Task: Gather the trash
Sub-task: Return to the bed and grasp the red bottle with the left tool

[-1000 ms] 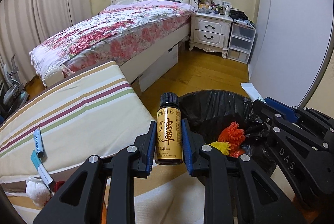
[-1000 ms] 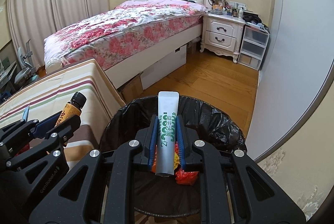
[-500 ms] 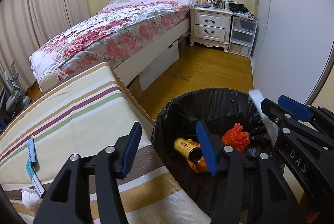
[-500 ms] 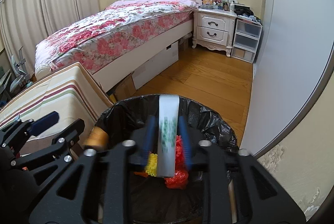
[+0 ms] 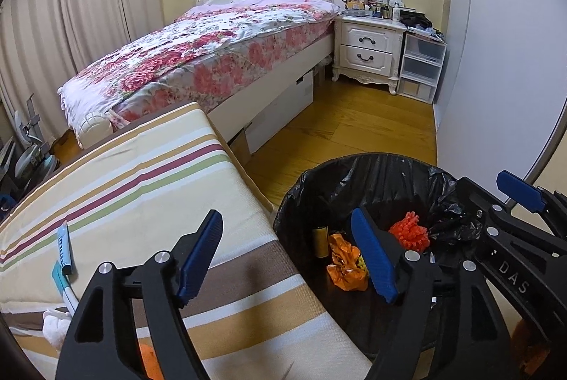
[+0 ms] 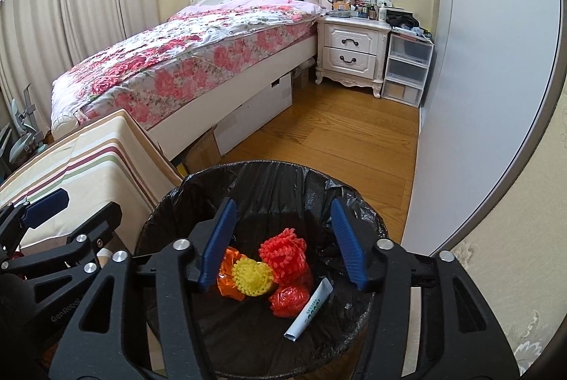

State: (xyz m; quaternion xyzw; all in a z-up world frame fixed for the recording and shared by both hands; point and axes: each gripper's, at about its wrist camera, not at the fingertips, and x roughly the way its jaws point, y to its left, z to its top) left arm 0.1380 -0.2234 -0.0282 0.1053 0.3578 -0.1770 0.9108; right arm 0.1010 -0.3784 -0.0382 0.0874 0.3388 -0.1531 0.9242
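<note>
Over a bedside trash bin [image 6: 198,188] lined with a black bag, both hand-held grippers are seen spread wide and holding nothing. The right gripper [image 6: 283,241] is poised directly above the bin mouth; the left gripper [image 5: 287,256] straddles the bin's near rim and the edge of the striped table [image 5: 149,174].

Several items are already collected inside: a white tube [image 6: 309,309], a red pompom [image 6: 283,250], a yellow pompom [image 6: 253,275], an orange wrapper [image 5: 345,261] and a small gold bottle [image 5: 320,240] leaning against the bag wall.

Collection is judged to be well along but unfinished. On the striped table, a blue-and-white tube [image 5: 63,247], a teal-handled item [image 5: 62,280] and a wad of white tissue [image 5: 56,327] are left waiting, well apart from the bin.

Room for movement is limited on the left, where table edge and bin nearly touch; open wooden floor [image 6: 336,128] lies beyond the bin, bounded by the bed [image 6: 184,61] and a pale wardrobe door [image 6: 489,96].
</note>
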